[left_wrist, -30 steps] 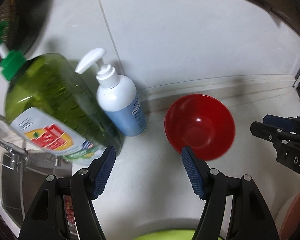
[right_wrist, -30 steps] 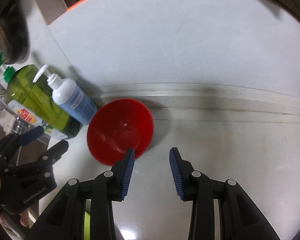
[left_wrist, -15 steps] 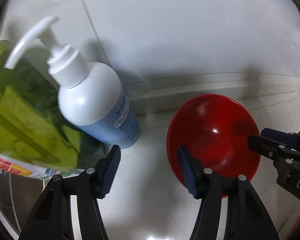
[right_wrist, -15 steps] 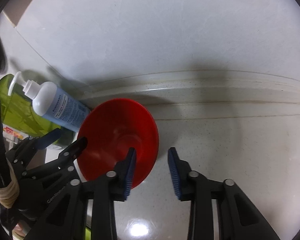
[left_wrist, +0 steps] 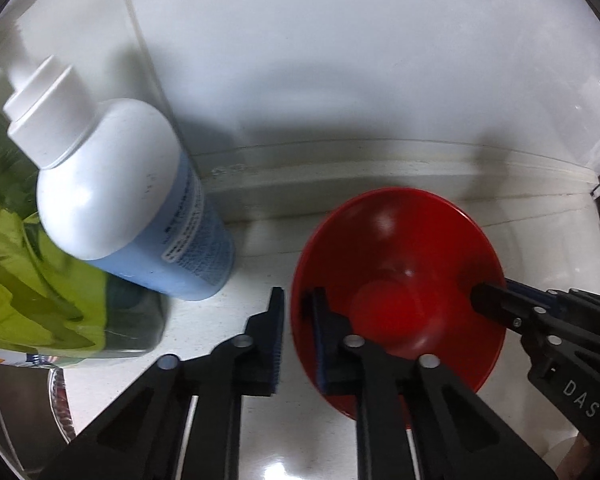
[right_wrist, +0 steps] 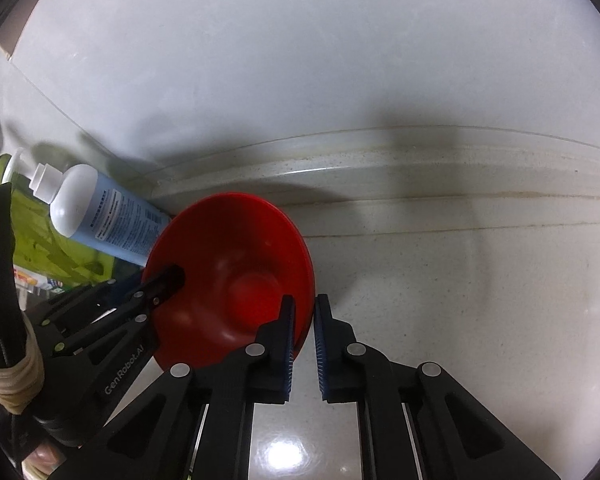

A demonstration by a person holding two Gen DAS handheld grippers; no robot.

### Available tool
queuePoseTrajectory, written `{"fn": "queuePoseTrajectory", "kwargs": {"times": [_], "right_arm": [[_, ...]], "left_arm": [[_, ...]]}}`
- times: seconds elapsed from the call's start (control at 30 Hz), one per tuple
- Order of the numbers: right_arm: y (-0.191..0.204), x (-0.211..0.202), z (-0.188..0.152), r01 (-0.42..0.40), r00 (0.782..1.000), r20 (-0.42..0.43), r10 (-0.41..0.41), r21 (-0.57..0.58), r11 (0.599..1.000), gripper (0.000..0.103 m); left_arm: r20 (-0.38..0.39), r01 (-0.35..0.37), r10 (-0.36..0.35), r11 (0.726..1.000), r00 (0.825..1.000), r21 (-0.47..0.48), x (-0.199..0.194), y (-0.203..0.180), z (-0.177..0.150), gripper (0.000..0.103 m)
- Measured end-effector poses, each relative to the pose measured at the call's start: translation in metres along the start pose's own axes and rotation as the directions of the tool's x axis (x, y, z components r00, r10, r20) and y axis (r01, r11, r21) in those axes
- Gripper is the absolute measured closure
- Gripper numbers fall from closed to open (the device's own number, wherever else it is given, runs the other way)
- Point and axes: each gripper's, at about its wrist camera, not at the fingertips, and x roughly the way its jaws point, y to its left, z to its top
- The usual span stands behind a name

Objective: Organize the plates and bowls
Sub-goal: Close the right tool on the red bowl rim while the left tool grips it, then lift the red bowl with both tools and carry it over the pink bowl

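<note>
A red bowl (left_wrist: 400,264) stands on the pale counter (left_wrist: 236,320) close to the back wall. My left gripper (left_wrist: 296,320) is shut on its left rim, one finger inside the bowl and one outside. My right gripper (right_wrist: 303,320) is shut on the right rim of the same red bowl (right_wrist: 236,248) in the same way. In the right wrist view the left gripper (right_wrist: 168,280) shows at the bowl's left rim. The left wrist view catches the right gripper (left_wrist: 496,300) on the bowl's right rim. The bowl is empty.
A white and blue pump bottle (left_wrist: 132,208) stands just left of the bowl, with a large green dish soap bottle (left_wrist: 28,280) behind it. A metal sink edge (left_wrist: 60,400) shows at lower left. Open counter (right_wrist: 460,320) stretches right of the bowl.
Both grippers moved forward to the red bowl and shut on opposite rims. They were open and a little short of it one second ago.
</note>
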Motion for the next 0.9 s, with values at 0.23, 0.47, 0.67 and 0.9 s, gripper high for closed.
{"fn": "queuePoseTrajectory", "kwargs": {"times": [0.23, 0.47, 0.67, 0.9], "right_arm": [[-0.004, -0.004, 0.000, -0.003, 1.000, -0.007, 0.003, 0.021, 1.000, 0.093], [-0.002, -0.028, -0.007, 0.008, 1.000, 0.016, -0.009, 0.017, 1.000, 0.093], [0.000, -0.054, -0.021, 0.018, 0.999, 0.038, -0.019, 0.023, 1.000, 0.093], [-0.003, -0.088, -0.045, 0.022, 0.997, 0.067, -0.025, 0.045, 0.999, 0.093]], "left_arm": [[0.009, -0.018, 0.018, 1.000, 1.000, -0.003, -0.004, -0.003, -0.002, 0.092], [0.012, 0.009, -0.009, 1.000, 1.000, 0.001, -0.029, -0.010, -0.012, 0.092], [0.040, 0.052, -0.053, 0.998, 0.998, 0.025, -0.062, -0.017, -0.029, 0.092], [0.072, 0.101, -0.105, 0.993, 0.992, 0.059, -0.098, -0.037, -0.053, 0.092]]}}
